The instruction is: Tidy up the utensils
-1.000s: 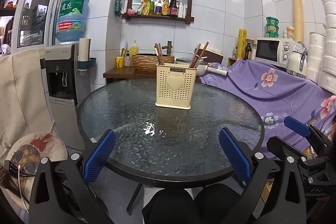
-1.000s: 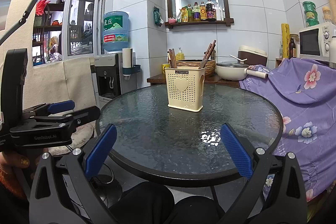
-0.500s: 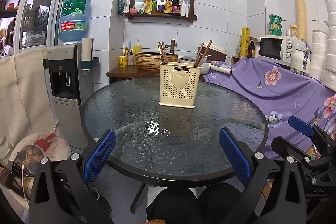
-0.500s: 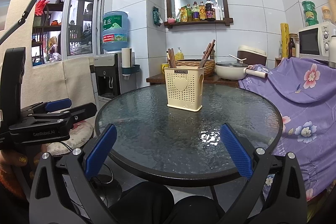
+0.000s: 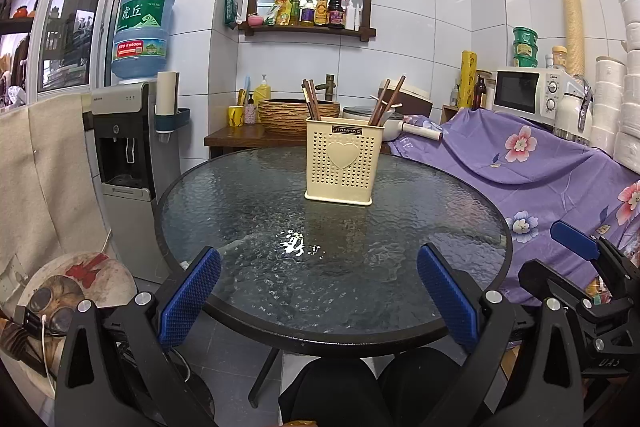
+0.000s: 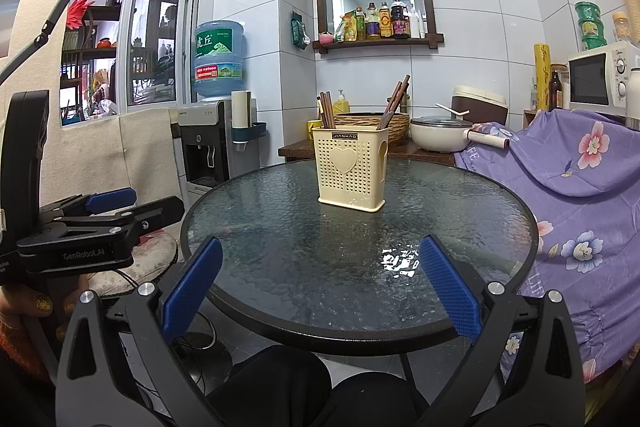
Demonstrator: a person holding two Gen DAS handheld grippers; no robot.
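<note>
A cream perforated utensil holder (image 5: 341, 161) with a heart on its front stands upright on the far half of a round glass table (image 5: 240, 227). It also shows in the right wrist view (image 6: 352, 169). Brown chopsticks (image 5: 311, 103) stick up in its left part and more chopsticks (image 5: 387, 100) lean in its right part. My left gripper (image 5: 318, 297) is open and empty, held at the table's near edge. My right gripper (image 6: 320, 287) is open and empty, also at the near edge, to the right of the left one.
A water dispenser (image 5: 128, 163) stands left of the table. A purple floral cloth (image 5: 540, 163) covers furniture on the right, with a microwave (image 5: 528, 99) behind it. A wooden side table with a basket (image 5: 298, 115) and a pot (image 6: 440, 137) stands behind. A stool (image 5: 76, 287) is at lower left.
Both grippers have drawn back and risen slightly, so the table and holder sit a little farther away. Both stay open and empty. The holder has not moved.
</note>
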